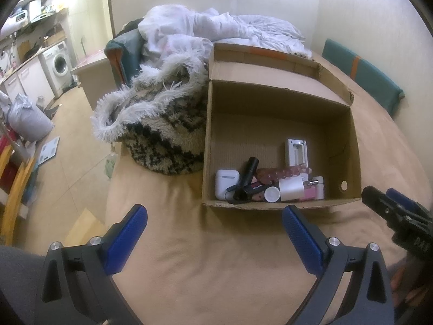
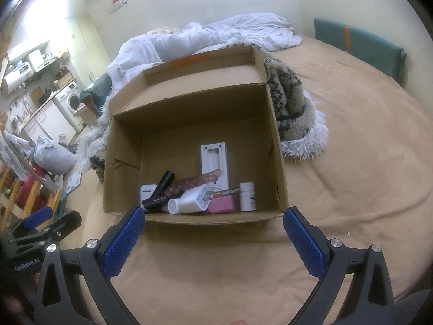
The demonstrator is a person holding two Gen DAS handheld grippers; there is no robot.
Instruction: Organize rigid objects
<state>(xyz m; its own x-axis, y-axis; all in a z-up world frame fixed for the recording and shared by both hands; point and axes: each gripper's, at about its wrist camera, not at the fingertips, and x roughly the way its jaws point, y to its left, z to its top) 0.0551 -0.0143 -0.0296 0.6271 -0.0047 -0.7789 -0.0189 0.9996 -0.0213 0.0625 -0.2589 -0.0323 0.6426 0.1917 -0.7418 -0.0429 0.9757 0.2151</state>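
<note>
An open cardboard box [image 1: 349, 146] [image 2: 276, 146] stands on the tan bed. Inside lie several small rigid items: a white earbud case [image 1: 226, 182] [image 2: 147, 191], a black flashlight [image 1: 247, 174] [image 2: 163, 182], a white remote-like panel [image 1: 295, 153] [image 2: 213, 159], a white charger [image 2: 193, 197], a pink case [image 2: 222, 205], a white pill bottle [image 2: 247, 196] and a marker [image 2: 226, 191]. My left gripper [image 1: 215, 218] is open and empty, just short of the box's near wall. My right gripper [image 2: 213, 220] is open and empty at the box's near edge; it shows in the left wrist view [image 1: 392, 208].
A furry patterned blanket [image 1: 162, 124] [image 2: 295, 111] lies against the box. White bedding [image 1: 216, 29] is heaped behind it. A teal cushion [image 1: 362, 73] [image 2: 360, 43] lines the far bed edge. The floor, a washing machine [image 1: 58, 62] and yellow furniture [image 1: 16, 184] lie to the left.
</note>
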